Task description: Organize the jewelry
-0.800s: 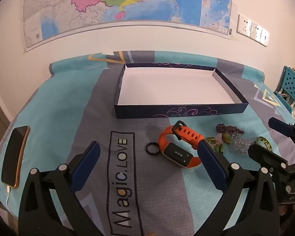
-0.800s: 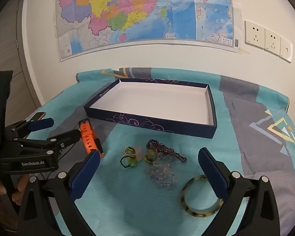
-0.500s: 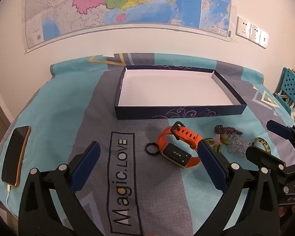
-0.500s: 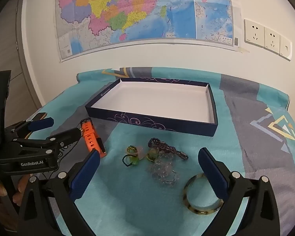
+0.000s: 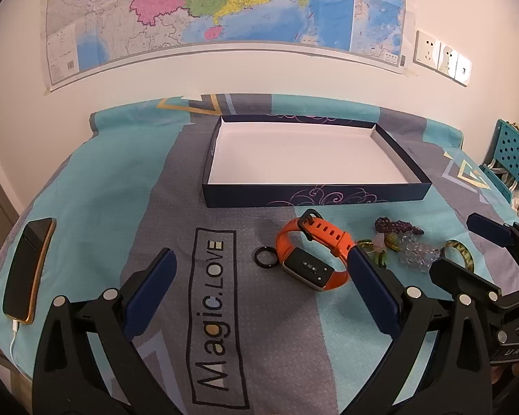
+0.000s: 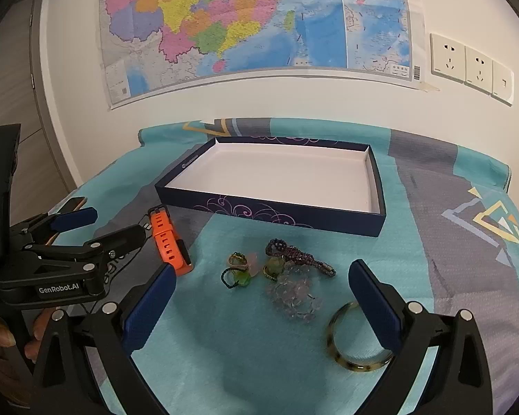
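Teal and grey patterned cloth (image 5: 97, 207) covers the counter under both of my claws, with a big wall map (image 6: 259, 24) behind.

Nearest me, my left claw (image 5: 259, 287) hangs released, fingers spread wide over the printed "Magic.LOVE" panel (image 5: 214, 307), gripping nothing. Between its tips lie a small black ring (image 5: 265, 257) and, just beside it, an orange silicone smartwatch with a dark screen (image 5: 311, 256); the two look close to touching, though I cannot tell for certain. A black phone in a tan case (image 5: 29, 269) lies by the counter's left edge with a white cable plugged in.

My right claw (image 6: 259, 297) is likewise released and empty, hovering low over the loose jewelry. A tortoiseshell resin bangle (image 6: 354, 339) sits partly under its right finger. Ahead of it rests a clear crystal bead bracelet (image 6: 294, 297), touching a cluster of green glass-bead rings (image 6: 240, 271) and a dark purple beaded strand with a metal clasp (image 6: 299, 256).

Farther back, toward the wall-side edge of the counter, stands a shallow navy cardboard box lid with a white inside and swirl print (image 6: 276, 211), well apart from the jewelry. White wall sockets (image 6: 467, 65) sit right of the map.
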A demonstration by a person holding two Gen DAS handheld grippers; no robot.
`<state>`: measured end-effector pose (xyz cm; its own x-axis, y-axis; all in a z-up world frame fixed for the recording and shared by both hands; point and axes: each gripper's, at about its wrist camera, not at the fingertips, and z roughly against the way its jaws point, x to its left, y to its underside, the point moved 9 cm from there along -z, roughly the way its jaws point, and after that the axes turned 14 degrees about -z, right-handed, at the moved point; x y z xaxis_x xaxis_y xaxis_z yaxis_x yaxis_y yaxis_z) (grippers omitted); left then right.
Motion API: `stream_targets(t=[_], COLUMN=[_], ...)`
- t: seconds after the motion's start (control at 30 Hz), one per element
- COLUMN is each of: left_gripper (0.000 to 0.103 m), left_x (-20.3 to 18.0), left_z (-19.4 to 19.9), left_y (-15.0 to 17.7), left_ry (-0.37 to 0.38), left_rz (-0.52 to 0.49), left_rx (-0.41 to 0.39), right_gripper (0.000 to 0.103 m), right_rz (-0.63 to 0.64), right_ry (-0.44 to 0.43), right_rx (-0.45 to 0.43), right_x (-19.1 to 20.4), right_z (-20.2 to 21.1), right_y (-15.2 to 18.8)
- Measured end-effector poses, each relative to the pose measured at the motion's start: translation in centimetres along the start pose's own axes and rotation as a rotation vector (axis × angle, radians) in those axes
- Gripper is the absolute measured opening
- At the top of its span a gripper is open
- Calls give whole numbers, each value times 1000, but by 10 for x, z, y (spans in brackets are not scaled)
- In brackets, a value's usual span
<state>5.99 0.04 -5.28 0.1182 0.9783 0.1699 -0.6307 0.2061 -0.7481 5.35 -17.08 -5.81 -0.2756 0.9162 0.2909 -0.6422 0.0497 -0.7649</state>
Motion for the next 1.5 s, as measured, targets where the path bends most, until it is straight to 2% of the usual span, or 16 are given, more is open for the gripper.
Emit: stream_targets(t=[1.5], left_gripper=[97], left_x=[-6], left_z=[3], left_y=[6], left_ry=[5], left_rz=[-1], left_rx=[-4], right_gripper=[97], right_rz=[-5], right_ry=[-11], right_rx=[6], right_x=[2], right_z=[2], right_y=[2])
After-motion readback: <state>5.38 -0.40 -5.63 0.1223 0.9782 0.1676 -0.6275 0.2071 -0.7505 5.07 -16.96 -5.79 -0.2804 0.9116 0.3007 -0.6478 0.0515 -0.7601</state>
